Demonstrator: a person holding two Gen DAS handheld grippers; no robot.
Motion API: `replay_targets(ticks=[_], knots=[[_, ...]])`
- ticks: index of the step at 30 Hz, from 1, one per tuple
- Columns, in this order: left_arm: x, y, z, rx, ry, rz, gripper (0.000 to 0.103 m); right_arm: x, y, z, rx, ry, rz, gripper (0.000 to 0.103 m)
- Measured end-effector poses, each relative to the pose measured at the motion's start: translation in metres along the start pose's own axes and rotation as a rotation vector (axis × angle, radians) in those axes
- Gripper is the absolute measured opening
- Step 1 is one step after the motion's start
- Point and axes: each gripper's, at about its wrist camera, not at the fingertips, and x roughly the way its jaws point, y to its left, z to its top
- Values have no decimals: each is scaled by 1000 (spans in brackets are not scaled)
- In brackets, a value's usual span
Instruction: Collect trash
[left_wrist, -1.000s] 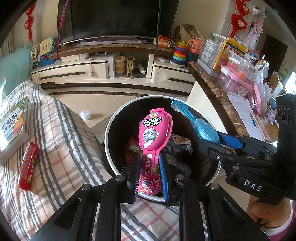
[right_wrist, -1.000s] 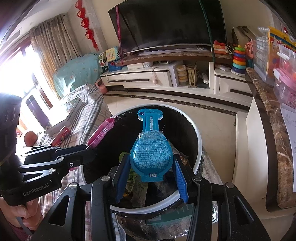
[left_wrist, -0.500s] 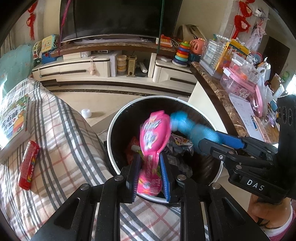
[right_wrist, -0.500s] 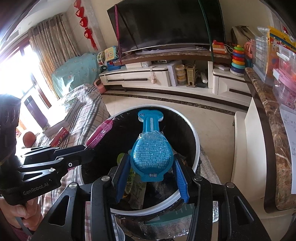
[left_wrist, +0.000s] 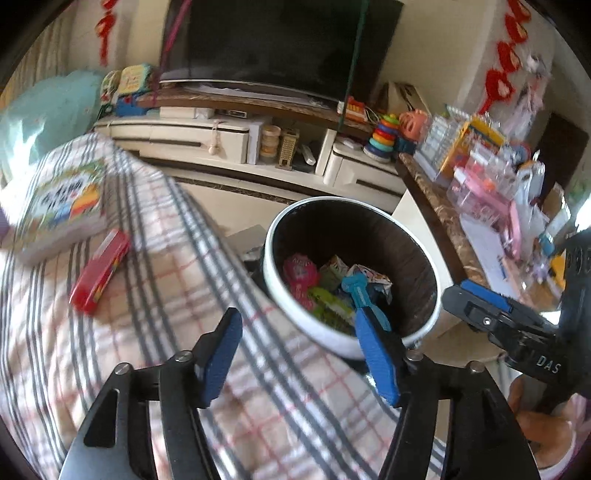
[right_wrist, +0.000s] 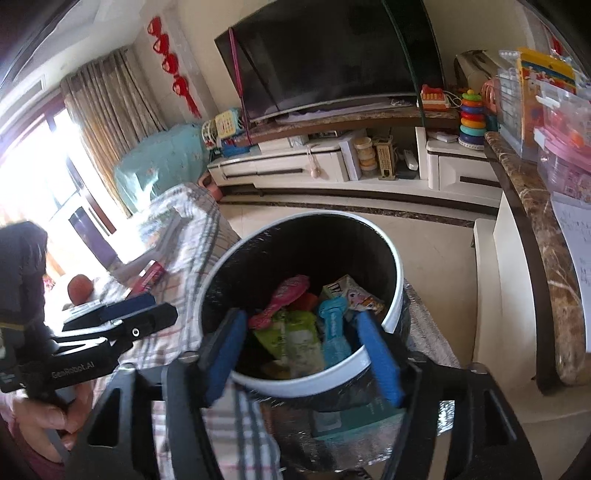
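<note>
A round white-rimmed trash bin (left_wrist: 271, 254) with a black liner stands beside the plaid-covered sofa (left_wrist: 155, 295); it also shows in the right wrist view (right_wrist: 397, 280). Inside lie a pink package (left_wrist: 300, 271), a blue package (left_wrist: 356, 291) and green and other wrappers (right_wrist: 295, 336). The pink package (right_wrist: 286, 295) and blue package (right_wrist: 334, 328) also show in the right wrist view. My left gripper (left_wrist: 299, 354) is open and empty above the sofa edge, left of the bin. My right gripper (right_wrist: 303, 354) is open and empty over the bin's near rim.
A red packet (left_wrist: 99, 271) and a picture book (left_wrist: 62, 203) lie on the sofa. A marble-topped counter (right_wrist: 532, 229) with plastic boxes runs along the right. A TV cabinet (left_wrist: 229, 147) with toys stands at the back.
Both grippers opened and let go: the pink and blue packages dropped into the bin. Both grippers pulled back, the left one moving left over the sofa.
</note>
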Motion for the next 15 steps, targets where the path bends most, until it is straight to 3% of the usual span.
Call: replay_targets(ticks=[4, 15], knots=[[-33, 13, -26, -56, -41, -14, 70, -17, 10, -12, 37, -31, 40, 92], [-119, 37, -100, -115, -160, -26, 72, -72, 53, -62, 89, -144, 81, 98]])
